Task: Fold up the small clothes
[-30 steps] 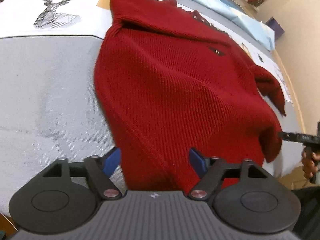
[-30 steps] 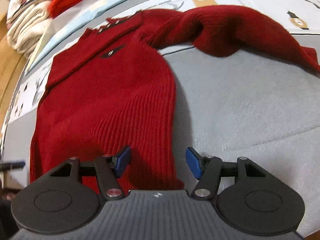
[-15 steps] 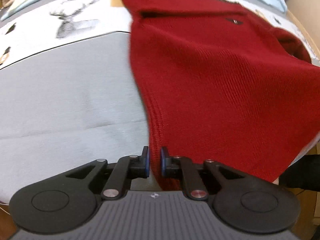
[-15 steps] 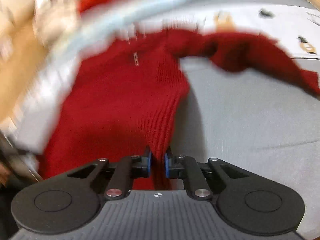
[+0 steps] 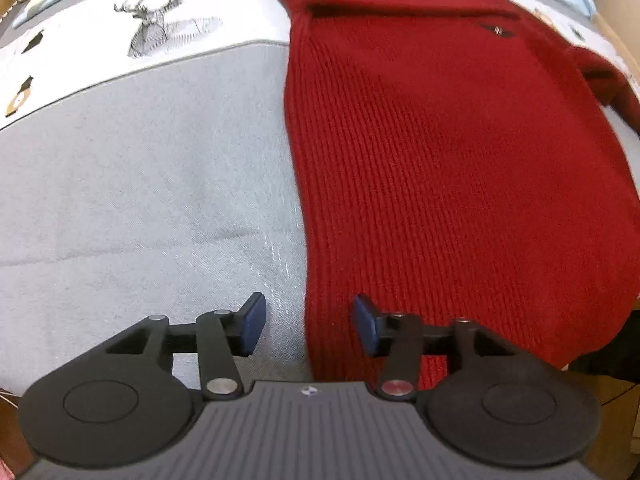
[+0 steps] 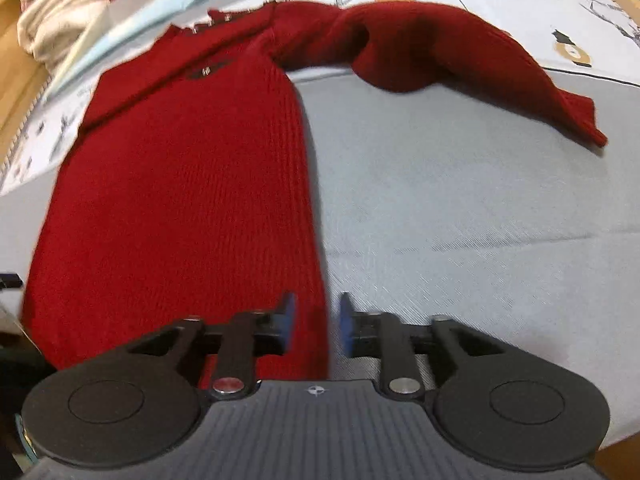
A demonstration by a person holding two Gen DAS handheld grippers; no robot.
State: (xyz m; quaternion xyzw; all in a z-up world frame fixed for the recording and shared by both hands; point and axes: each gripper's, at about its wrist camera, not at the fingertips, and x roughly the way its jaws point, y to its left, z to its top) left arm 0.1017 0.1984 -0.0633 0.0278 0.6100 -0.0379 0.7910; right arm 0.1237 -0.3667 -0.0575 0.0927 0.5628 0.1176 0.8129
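Note:
A dark red knit sweater (image 5: pixel 448 168) lies flat on the grey bed cover, hem toward me, collar at the far end. My left gripper (image 5: pixel 306 322) is open, its fingers straddling the hem's left corner edge. In the right wrist view the sweater (image 6: pixel 180 184) fills the left half, and one sleeve (image 6: pixel 448 60) stretches out to the right. My right gripper (image 6: pixel 316 326) is open, its fingers either side of the hem's right edge. Neither gripper holds the cloth.
The grey cover (image 5: pixel 140 180) borders a white sheet with a deer print (image 5: pixel 160 24) at the far side. Cream and red folded clothes (image 6: pixel 60 12) are piled at the far left. The bed's front edge is just below both grippers.
Both grippers were open, shut on the sweater's hem corners half a second ago, and have opened again. The sweater now lies straighter and flatter, pulled toward the near edge.

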